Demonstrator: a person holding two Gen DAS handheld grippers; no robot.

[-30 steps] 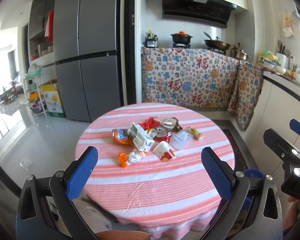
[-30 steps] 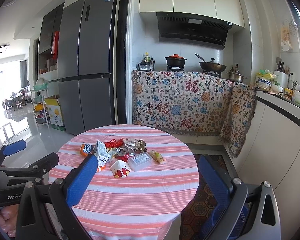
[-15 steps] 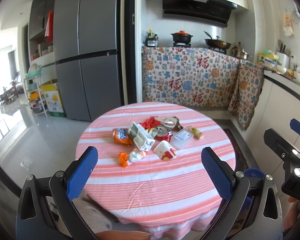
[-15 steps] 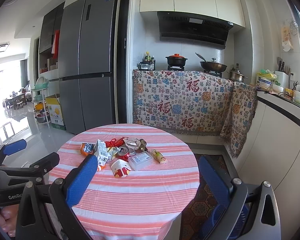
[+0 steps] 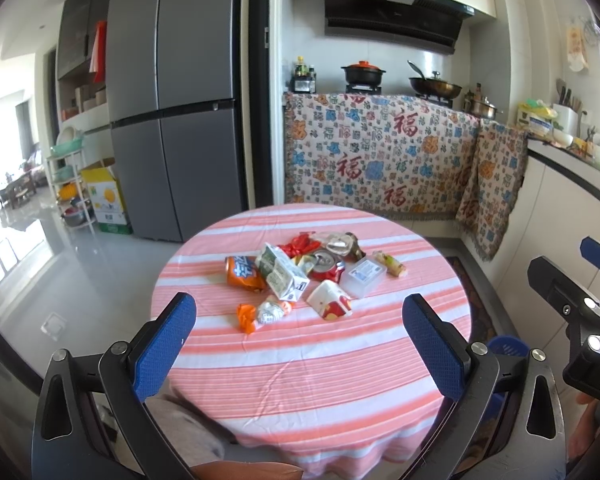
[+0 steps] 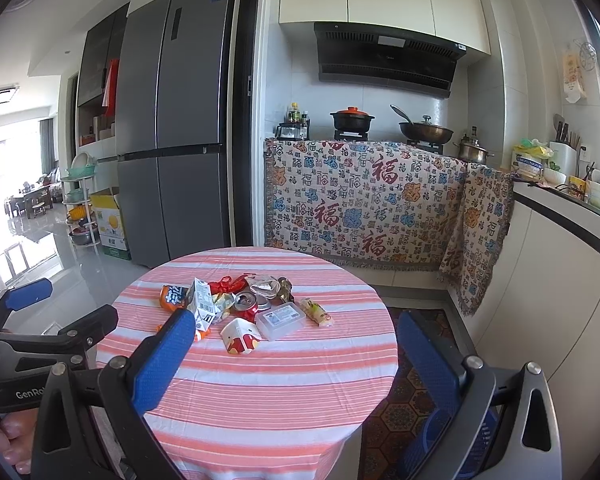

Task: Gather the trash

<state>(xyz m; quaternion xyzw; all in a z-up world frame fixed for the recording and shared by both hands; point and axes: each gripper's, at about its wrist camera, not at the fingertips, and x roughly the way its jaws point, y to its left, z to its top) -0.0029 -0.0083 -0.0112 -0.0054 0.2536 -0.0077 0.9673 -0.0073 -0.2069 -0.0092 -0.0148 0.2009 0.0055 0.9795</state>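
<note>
Both hand-held grippers hang short of the bench edge, jaws spread wide and empty, likely so either can drop onto the first piece without re-opening: left hand-held gripper (image 5: 300,344) frames the near side of the heap, right hand-held gripper (image 6: 296,360) sits beside it, aimed at the same heap. Blue bin (image 6: 440,436) stands on the floor by the bench's right side, partly hidden behind the right gripper's fingers, probably placed there as the drop point. Bench (image 5: 312,380) is round with a pink-striped cloth, bare on the near half. Trash is all bunched at the bench centre, well apart from both grippers, nothing collected yet by the look of it. Nearest: orange wrapper (image 5: 260,314), crinkled, twisted end, and a red-white paper cup (image 5: 330,304) squashed on its side. Next row: orange can (image 5: 242,272) lying flat, milk carton (image 5: 282,272) tipped over and leaning on it, red can (image 5: 326,266) dented with top facing up, clear box (image 5: 364,276) just right of it. A snack stick (image 5: 390,263) lies slightly apart at the right. Farthest: red wrapper (image 5: 300,244) and clear crumpled plastic (image 5: 342,242), touching the cans. Pieces overlap, so the loose front ones look easiest first.
</note>
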